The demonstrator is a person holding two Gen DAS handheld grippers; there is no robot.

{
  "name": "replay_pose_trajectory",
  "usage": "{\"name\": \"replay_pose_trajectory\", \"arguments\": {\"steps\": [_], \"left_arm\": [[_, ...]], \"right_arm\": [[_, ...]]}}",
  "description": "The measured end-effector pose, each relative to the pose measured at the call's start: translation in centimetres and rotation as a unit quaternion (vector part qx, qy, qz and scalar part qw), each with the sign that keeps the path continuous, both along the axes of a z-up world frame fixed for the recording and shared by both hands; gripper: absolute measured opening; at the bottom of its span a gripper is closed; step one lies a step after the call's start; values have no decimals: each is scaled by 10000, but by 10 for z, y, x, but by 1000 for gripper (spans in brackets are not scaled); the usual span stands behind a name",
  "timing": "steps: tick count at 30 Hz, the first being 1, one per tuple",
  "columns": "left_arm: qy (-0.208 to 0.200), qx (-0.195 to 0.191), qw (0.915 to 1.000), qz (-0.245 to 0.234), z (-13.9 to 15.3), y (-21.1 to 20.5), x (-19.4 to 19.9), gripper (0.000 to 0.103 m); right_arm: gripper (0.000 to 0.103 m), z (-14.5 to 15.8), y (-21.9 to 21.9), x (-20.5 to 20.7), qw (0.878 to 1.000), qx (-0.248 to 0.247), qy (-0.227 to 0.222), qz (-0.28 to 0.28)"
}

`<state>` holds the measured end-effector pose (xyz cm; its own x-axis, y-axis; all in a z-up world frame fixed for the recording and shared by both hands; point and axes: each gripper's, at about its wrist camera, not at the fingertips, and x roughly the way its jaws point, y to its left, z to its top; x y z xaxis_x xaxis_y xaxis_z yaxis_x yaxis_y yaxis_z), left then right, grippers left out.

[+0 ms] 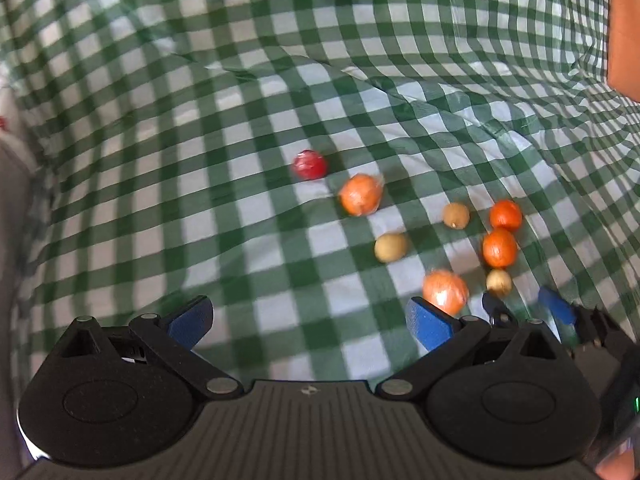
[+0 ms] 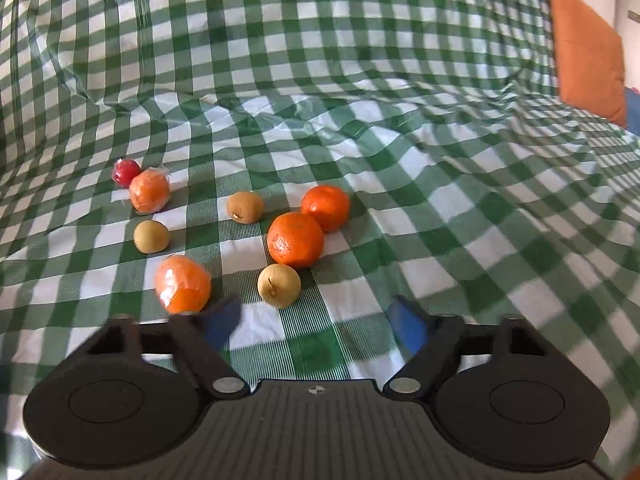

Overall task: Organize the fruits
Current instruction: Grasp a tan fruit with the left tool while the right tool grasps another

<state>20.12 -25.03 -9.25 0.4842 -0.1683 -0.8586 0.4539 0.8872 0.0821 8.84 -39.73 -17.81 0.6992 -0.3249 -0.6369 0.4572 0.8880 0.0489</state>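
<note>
Gingham cloth, fruit scattered, both claws wide open and holding nothing: sorting looks barely begun.

Green-and-white checked cloth (image 2: 440, 208) carries eight loose fruits in no groups that I can make out. From the right wrist view, the right gripper (image 2: 316, 320) hangs low with its jaws spread, and the nearest tan fruit (image 2: 279, 285) lies just beyond the gap at about 11 o'clock. Two bare oranges (image 2: 295, 239) (image 2: 325, 207) touch each other past it at 12 o'clock. A wrapped orange (image 2: 183, 284) sits at 10 o'clock beside the left blue pad (image 2: 222, 322). Farther out at 10 o'clock are two more tan fruits (image 2: 151, 236) (image 2: 245, 207), another wrapped orange (image 2: 149, 191) and a red fruit (image 2: 126, 171). The left gripper (image 1: 308, 322) is equally agape over bare cloth, the fruit off at 1 to 2 o'clock. Judging by this, the step in hand is the approach; next, the right claw should nudge forward and slightly left to straddle the tan fruit before closing gently, since it could roll.
</note>
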Motion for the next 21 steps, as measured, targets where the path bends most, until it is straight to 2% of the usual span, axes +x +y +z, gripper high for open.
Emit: {"name": "replay_pose_trajectory", "arguments": {"steps": [3,8,13,14,16,17,18,21], "left_arm": [[109,69,9999,-89,-25,-23,22,103],[354,229,9989,-201,-63,-51,48,103],[478,300,9981,-244,-78,-66,57,103],[470,225,9983,-259,-76,-67,57,102],[333,48,9990,-305,-71,-69,54,77],[424,8,9981,-439,-70,-71,54,37],[498,-24,9975,-509,-69,-73,54,31],[296,82,9979,-571,-59,-71,47,31]], "right_arm": [[62,-7,1,9,9998,-202,-5,84],[63,-9,4,11,9993,-349,-86,102],[64,-10,1,13,9990,-415,-106,95],[60,-10,1,13,9990,-413,-112,102],[41,-9,2,11,9988,-455,-126,133],[27,-8,3,10,9986,-498,-123,160],[27,-7,5,10,9983,-545,-108,179],[27,-6,1,7,9986,-497,-152,10]]}}
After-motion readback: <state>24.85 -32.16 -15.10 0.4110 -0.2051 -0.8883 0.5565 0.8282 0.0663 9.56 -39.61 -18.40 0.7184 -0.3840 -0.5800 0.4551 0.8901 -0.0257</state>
